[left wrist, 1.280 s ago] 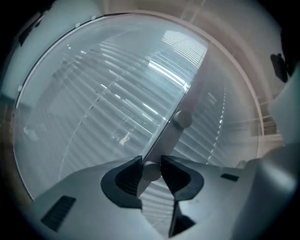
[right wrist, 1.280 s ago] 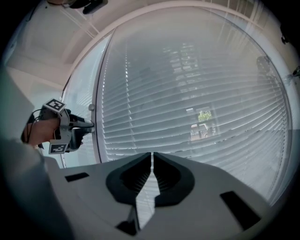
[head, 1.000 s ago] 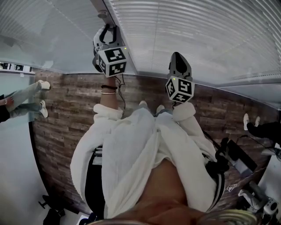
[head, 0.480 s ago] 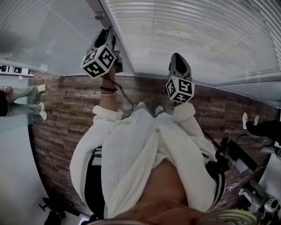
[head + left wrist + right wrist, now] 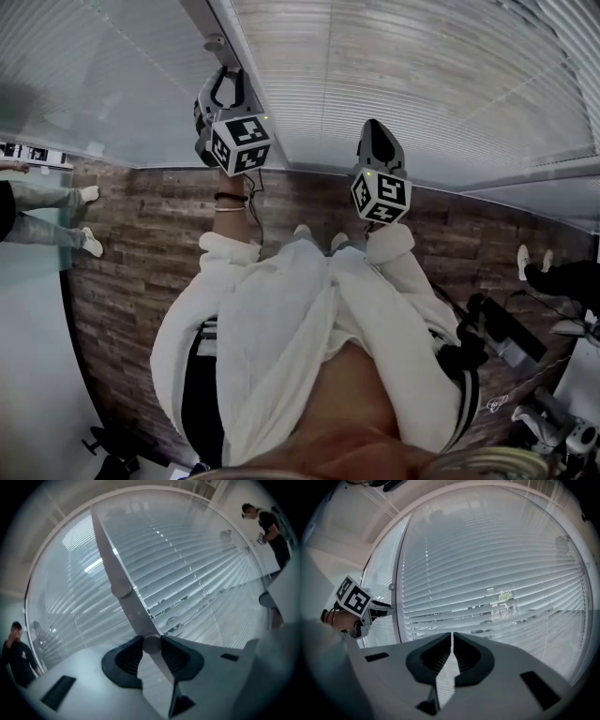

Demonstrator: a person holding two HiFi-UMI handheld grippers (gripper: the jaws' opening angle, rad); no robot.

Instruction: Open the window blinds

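Note:
The window blinds [image 5: 422,84] hang shut behind glass straight ahead, their lower slats [image 5: 497,616] letting a little of the outside show. A grey window post [image 5: 112,564] divides two panes and carries two small round knobs. My left gripper [image 5: 151,645] is shut on the nearer round knob [image 5: 151,643], one pad pressed on each side. In the head view that left gripper [image 5: 222,82] reaches up to the post [image 5: 220,28]. My right gripper [image 5: 452,637] is shut on nothing, level in front of the right pane, and its marker cube [image 5: 381,195] faces me.
A second knob [image 5: 121,591] sits further along the post. People stand around: legs [image 5: 47,202] at the left, one person [image 5: 269,527] at the right, another [image 5: 18,653] at the lower left. Dark equipment [image 5: 506,337] lies on the wood floor [image 5: 141,244].
The left gripper's marker cube rolled to one side half a second ago and has rolled back upright, still clamped at the post. The right gripper has kept still.

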